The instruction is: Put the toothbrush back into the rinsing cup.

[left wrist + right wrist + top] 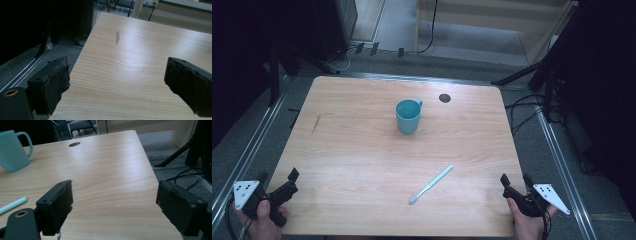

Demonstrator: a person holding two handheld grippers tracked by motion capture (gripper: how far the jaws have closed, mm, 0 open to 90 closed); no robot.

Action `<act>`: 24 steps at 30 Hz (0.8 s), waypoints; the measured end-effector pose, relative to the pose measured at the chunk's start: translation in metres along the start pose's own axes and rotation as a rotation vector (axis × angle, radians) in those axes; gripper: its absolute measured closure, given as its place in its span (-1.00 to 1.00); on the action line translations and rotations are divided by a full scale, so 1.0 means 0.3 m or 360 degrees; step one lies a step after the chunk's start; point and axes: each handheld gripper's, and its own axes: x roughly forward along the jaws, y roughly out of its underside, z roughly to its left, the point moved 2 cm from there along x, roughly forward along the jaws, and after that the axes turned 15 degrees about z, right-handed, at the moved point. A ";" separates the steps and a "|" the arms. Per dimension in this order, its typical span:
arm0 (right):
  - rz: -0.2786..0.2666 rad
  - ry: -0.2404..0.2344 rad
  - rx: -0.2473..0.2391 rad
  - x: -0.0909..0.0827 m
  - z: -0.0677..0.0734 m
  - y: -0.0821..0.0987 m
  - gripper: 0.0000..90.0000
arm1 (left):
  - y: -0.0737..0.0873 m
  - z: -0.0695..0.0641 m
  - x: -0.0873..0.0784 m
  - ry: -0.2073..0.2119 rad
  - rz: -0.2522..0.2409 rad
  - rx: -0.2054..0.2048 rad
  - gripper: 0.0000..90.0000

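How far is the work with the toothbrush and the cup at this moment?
Nothing looks done yet: the toothbrush lies flat on the table, apart from the upright cup. Nothing is in hand; the left gripper and right gripper rest open at the near corners. Grasping the toothbrush is still left.

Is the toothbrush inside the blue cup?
No, the toothbrush lies flat on the wooden table, well apart from the upright cup, nearer the person's side.

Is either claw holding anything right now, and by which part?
Nothing is held. The left claw and right claw are both open at the table's near corners, apart from the toothbrush and the cup.
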 end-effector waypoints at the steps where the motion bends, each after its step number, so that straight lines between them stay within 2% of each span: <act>1: 0.0007 -0.0004 0.0003 0.000 0.001 0.000 -0.66 | 0.000 0.000 0.000 -0.0001 0.0002 0.0003 -0.86; 6: 0.0012 -0.0012 -0.0025 0.000 0.008 0.001 -0.30 | 0.001 -0.001 -0.001 0.0005 -0.0002 0.0010 -0.86; 7: 0.0004 -0.0028 -0.0023 -0.003 0.008 0.002 0.03 | 0.001 -0.001 -0.002 0.0012 -0.0004 0.0009 -0.86; 8: 0.0006 -0.0048 -0.0024 -0.003 0.007 0.003 0.13 | 0.001 0.000 -0.002 0.0018 -0.0004 0.0004 -0.86; 10: 0.0008 -0.0023 -0.0022 -0.004 0.007 0.003 0.45 | 0.001 0.000 -0.001 0.0014 -0.0009 -0.0003 -0.86; 11: 0.0008 -0.0023 -0.0022 -0.004 0.007 0.003 0.45 | 0.001 0.000 -0.001 0.0014 -0.0009 -0.0003 -0.86; 12: 0.0030 -0.0009 -0.0017 -0.001 0.008 0.002 0.70 | 0.001 0.001 -0.002 0.0018 -0.0008 -0.0007 -0.86; 14: 0.0048 -0.0020 -0.0042 0.001 0.008 0.001 0.88 | 0.000 0.001 -0.001 0.0015 -0.0004 -0.0008 -0.86; 16: 0.0075 -0.0055 -0.0077 0.003 0.014 0.000 1.00 | 0.000 -0.001 0.000 0.0015 -0.0002 -0.0004 -0.86; 18: 0.0094 -0.0064 -0.0097 0.003 0.018 0.000 1.00 | 0.000 -0.001 0.000 0.0014 -0.0003 -0.0003 -0.86; 19: 0.0105 -0.0097 -0.0115 0.001 0.027 -0.001 1.00 | 0.000 -0.001 0.000 0.0013 0.0001 0.0000 -0.86; 20: 0.0122 -0.0157 -0.0167 -0.004 0.049 -0.005 1.00 | 0.000 0.000 0.000 0.0012 0.0002 0.0000 -0.86; 21: 0.0122 -0.0157 -0.0167 -0.004 0.049 -0.005 1.00 | 0.000 0.000 0.000 0.0012 0.0002 0.0000 -0.86; 22: 0.0145 -0.0208 -0.0228 -0.011 0.085 -0.012 1.00 | 0.000 0.000 0.000 0.0012 0.0005 -0.0001 -0.86; 24: 0.0177 -0.0216 -0.0266 -0.013 0.117 -0.015 1.00 | 0.000 0.001 0.001 0.0015 0.0005 -0.0001 -0.86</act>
